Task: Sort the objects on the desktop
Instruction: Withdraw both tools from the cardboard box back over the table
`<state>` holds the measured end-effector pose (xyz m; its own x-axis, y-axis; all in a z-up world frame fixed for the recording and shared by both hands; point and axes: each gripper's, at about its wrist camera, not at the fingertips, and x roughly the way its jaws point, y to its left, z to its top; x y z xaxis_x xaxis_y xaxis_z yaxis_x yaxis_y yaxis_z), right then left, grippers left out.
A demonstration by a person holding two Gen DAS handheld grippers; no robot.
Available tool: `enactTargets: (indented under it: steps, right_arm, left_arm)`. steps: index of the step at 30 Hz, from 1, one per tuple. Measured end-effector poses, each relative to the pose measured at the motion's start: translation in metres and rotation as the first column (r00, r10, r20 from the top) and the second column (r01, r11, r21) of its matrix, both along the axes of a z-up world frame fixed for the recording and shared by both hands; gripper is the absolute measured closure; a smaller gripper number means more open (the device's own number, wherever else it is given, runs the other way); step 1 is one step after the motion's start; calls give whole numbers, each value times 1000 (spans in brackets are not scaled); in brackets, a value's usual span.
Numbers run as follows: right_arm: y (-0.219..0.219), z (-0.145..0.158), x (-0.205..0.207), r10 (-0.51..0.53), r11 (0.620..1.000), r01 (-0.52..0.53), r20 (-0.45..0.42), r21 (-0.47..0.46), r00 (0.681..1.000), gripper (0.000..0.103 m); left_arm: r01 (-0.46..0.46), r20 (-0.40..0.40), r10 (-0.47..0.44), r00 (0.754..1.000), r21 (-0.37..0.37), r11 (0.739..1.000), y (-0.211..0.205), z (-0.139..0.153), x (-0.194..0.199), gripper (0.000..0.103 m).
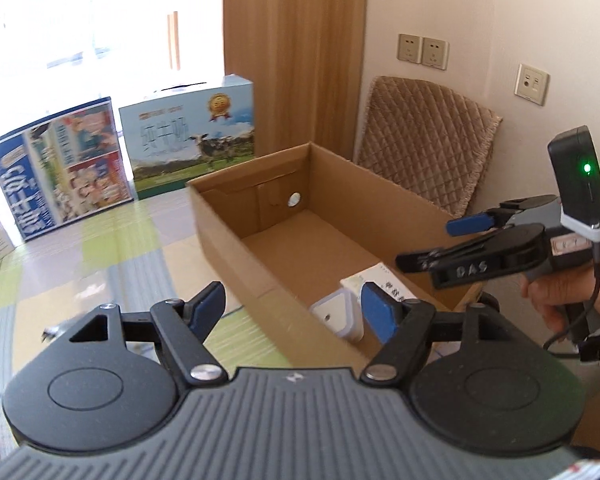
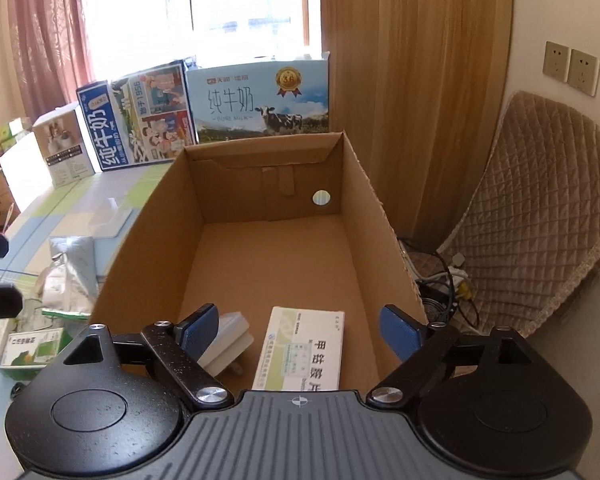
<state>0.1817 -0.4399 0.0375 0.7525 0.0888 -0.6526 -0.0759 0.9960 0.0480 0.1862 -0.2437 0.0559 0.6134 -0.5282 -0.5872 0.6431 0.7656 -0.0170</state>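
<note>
An open cardboard box (image 2: 160, 216) stands on the table. On its floor near the front lie a white and green medicine box (image 2: 300, 352) and a white plug adapter (image 2: 230, 336). My right gripper (image 2: 300, 328) hovers over the box's near end, open, with nothing between its blue pads. In the left wrist view the right gripper (image 1: 424, 242) reaches over the cardboard box (image 1: 228, 220) from the right. My left gripper (image 1: 296, 306) is open and empty, just outside the box's near wall. Past it show the adapter (image 1: 336, 314) and the medicine box (image 1: 384, 280).
Milk cartons (image 2: 260, 100) line the table's far side. A silver foil bag (image 2: 70, 272), a green packet (image 2: 32, 350) and a clear plastic piece (image 2: 108, 216) lie left of the box. A quilted chair (image 2: 540, 216) and cables (image 2: 448, 288) sit to the right.
</note>
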Motion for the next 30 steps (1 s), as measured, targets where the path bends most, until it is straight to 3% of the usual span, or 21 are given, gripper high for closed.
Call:
enactTargets:
  steps: [7,16,30]
  right_arm:
    - [18,19,-38,4,1000,-4,1,18,1000,14]
    - [68,37,-94,93,994,-93,0,55,996,4]
    - [143,19,-133,212,976,-208,-56,60,976,2]
  left_arm:
    - [-93,-25,93,995,-9,996,36,2,-33,26]
    - [-203,-56,201,978,-32,979,93,3,-78,21]
    - [-316,-74,315,946,-10,949,168,2,-127,6]
